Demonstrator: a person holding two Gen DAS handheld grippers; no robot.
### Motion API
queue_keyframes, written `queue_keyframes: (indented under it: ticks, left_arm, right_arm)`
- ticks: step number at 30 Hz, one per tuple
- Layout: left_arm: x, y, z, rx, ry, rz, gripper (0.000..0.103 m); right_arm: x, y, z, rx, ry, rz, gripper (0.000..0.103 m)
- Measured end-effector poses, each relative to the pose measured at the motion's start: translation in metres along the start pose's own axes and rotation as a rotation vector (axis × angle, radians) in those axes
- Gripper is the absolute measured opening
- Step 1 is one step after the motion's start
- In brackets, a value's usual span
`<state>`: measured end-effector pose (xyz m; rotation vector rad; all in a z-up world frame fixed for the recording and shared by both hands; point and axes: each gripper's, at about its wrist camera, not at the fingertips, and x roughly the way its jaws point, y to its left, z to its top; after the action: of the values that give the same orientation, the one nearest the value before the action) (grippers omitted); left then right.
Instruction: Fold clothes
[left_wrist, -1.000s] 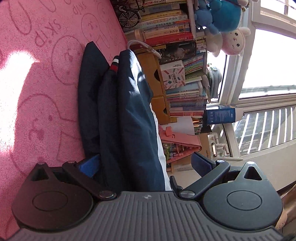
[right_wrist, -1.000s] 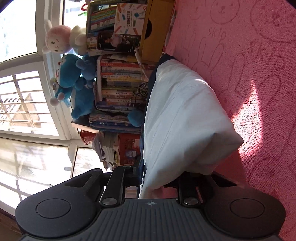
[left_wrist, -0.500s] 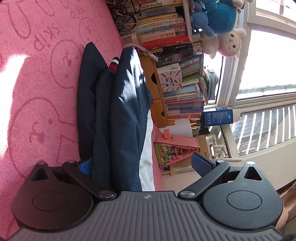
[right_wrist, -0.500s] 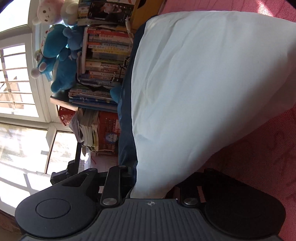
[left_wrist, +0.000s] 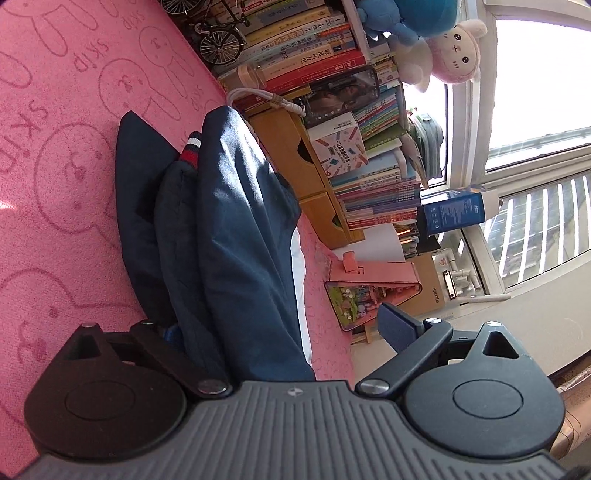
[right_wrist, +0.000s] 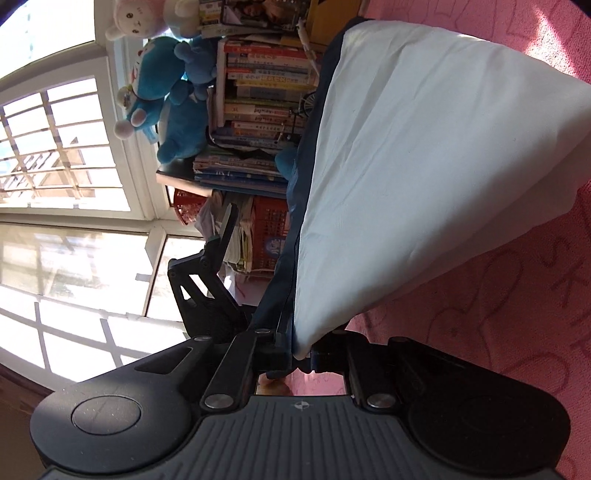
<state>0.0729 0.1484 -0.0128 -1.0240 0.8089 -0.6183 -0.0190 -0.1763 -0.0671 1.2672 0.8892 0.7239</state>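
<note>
The left gripper (left_wrist: 284, 328) has a ribbed grey body, black round housings and blue pads. Silver screws pin its black linkages. The right gripper (right_wrist: 300, 354) looks alike.

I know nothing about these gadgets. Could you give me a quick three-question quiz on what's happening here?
1. True or false: the left gripper is clamped shut on the navy jacket.
2. What colour is the jacket's lining? A white, B red, C yellow.
3. Fill in: the jacket lies on a ____ cover printed with rabbits.

Key: 1 false, its jaws stand wide open with the cloth between them; 2 A; 3 pink.
</note>
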Motion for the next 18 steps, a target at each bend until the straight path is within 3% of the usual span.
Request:
queue_keyframes:
  ticks: [4,6,8,10,13,14,15,18]
  left_arm:
    - [0.007,-0.015,0.018,0.075,-0.011,0.091,0.09]
    - [0.013,-0.021,0.02,0.133,-0.005,0.164,0.073]
    - [0.02,-0.028,0.017,0.206,0.009,0.249,0.045]
    - [0.021,-0.029,0.007,0.252,0.008,0.297,0.043]
    - [0.013,-0.019,0.002,0.246,0.005,0.301,0.039]
    - [0.01,-0.014,0.002,0.234,0.006,0.302,0.037]
    - [0.008,-0.008,0.003,0.211,0.009,0.302,0.037]
    - [0.0,0.009,0.004,0.152,0.013,0.288,0.036]
  right_arm:
    - [0.002,0.002,0.002,-0.025,-0.007,-0.002,0.01]
    - [0.003,0.001,0.002,-0.038,-0.012,-0.011,0.01]
    - [0.002,0.001,0.002,-0.069,-0.011,-0.037,0.01]
    - [0.002,0.003,0.0,-0.132,0.01,-0.07,0.012]
    - [-0.002,0.012,-0.007,-0.279,0.105,-0.115,0.025]
    - [-0.006,0.015,-0.01,-0.33,0.145,-0.12,0.036]
    - [-0.011,0.019,-0.013,-0.381,0.184,-0.125,0.055]
    - [-0.04,0.035,-0.013,-0.519,0.247,-0.083,0.075]
